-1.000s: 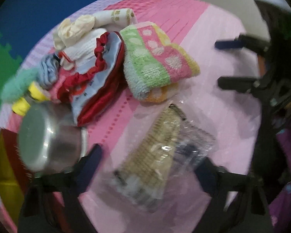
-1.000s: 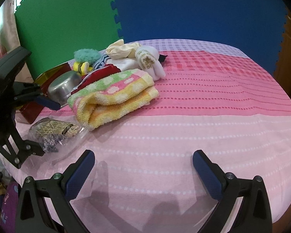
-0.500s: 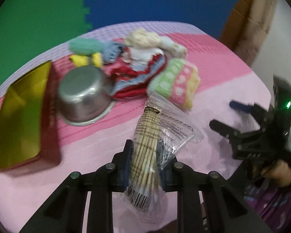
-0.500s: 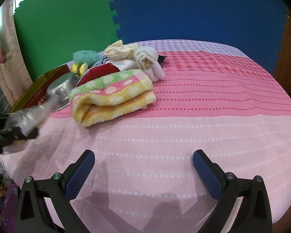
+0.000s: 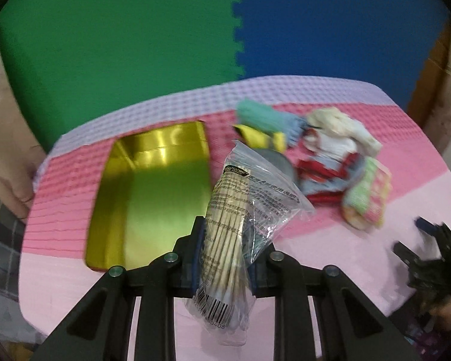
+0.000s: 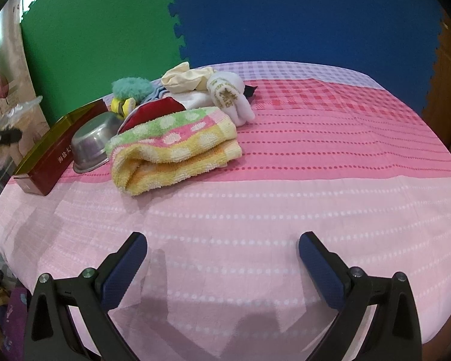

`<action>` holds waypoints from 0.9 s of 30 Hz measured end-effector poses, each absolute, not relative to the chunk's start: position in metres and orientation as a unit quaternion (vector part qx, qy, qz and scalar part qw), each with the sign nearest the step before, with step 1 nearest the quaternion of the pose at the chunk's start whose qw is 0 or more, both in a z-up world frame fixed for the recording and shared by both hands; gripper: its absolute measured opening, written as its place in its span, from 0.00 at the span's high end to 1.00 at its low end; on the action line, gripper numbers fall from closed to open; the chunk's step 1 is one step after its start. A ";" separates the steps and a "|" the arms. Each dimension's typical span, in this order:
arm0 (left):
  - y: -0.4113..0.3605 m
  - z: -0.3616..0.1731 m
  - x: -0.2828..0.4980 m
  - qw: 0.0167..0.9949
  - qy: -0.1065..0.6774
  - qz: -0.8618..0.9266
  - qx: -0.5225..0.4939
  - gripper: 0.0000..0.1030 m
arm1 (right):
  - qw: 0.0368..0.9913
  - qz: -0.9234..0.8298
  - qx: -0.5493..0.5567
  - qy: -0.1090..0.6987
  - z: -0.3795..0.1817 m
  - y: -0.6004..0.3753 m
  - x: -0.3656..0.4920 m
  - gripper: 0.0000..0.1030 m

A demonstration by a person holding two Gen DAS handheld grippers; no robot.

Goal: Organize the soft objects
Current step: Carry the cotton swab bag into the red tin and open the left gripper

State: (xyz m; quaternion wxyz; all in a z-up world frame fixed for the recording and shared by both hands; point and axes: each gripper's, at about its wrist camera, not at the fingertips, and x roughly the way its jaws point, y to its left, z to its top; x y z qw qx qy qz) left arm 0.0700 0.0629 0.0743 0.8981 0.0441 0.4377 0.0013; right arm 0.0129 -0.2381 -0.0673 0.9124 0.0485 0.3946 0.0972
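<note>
My left gripper [image 5: 224, 252] is shut on a clear plastic bag of wooden sticks [image 5: 228, 228], held in the air above the pink cloth beside the open gold-lined tin [image 5: 141, 198]. A pile of soft things lies to the right: a folded green, pink and yellow towel [image 6: 171, 141], a white glove [image 6: 228, 96], a cream cloth [image 6: 183, 76], a teal fluffy piece [image 6: 130, 85] and a red-trimmed cloth [image 5: 324, 177]. My right gripper [image 6: 222, 261] hangs open and empty over the pale pink front of the table.
A steel bowl [image 6: 91, 144] sits between the red-sided tin [image 6: 49, 162] and the towel. Green and blue foam mats [image 6: 255, 15] stand behind the table. The left gripper's tip [image 6: 1, 137] shows at the far left of the right wrist view.
My left gripper closed on the bag of sticks, lifted it off the cloth and swung left toward the tin, rolling as it went. The right gripper stayed still.
</note>
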 end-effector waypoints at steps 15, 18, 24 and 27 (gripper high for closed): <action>0.125 0.042 0.129 0.885 0.460 0.070 0.032 0.75 | 0.913 0.087 0.026 0.397 -0.069 -0.232 0.014 0.00; 0.130 0.035 0.136 0.881 0.466 0.077 0.037 0.69 | 0.913 0.084 0.020 0.398 -0.069 -0.230 0.014 0.00; 0.133 0.032 0.141 0.883 0.456 0.098 0.059 0.32 | 0.913 0.083 0.015 0.399 -0.069 -0.228 0.016 0.00; 0.133 0.034 0.139 0.884 0.450 0.106 0.071 0.28 | 0.913 0.082 0.014 0.399 -0.069 -0.228 0.015 0.00</action>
